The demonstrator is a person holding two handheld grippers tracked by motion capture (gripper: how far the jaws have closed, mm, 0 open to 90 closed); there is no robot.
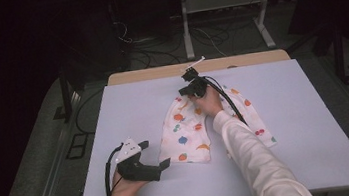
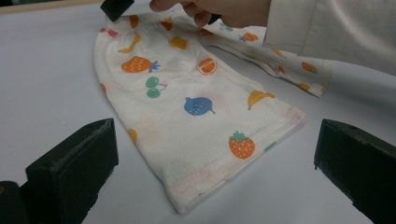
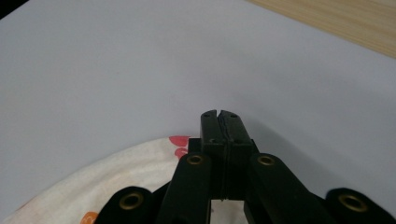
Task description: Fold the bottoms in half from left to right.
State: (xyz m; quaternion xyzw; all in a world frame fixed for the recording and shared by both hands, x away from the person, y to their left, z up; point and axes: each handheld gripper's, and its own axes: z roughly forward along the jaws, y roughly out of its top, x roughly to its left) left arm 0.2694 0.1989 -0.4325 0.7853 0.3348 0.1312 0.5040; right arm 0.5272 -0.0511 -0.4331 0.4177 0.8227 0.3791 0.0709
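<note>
High view: fruit-print cloth (image 1: 191,128) lying flat near the middle of the white worktop (image 1: 307,127), splayed into two lobes toward 5 and 7 o'clock. Right gripper (image 1: 187,90) parked at the cloth's 12 o'clock edge, probably to pinch that far hem for lifting or folding. Left gripper (image 1: 163,164) resting low at 7 o'clock of the cloth, just beside its near corner, apparently waiting its turn.

Left gripper view: fingers (image 2: 74,163) spread wide, nothing between them, framing the cloth's near hem (image 2: 196,112) at 12 o'clock. Person's sleeve and hand (image 2: 219,9) reaching over the far end.

Right gripper view: fingers (image 3: 219,126) pressed fully together, tips out over bare worktop beyond the cloth's edge (image 3: 116,172). Whether a fold of fabric sits pinched beneath them cannot be told; hem lies right at their base.
</note>
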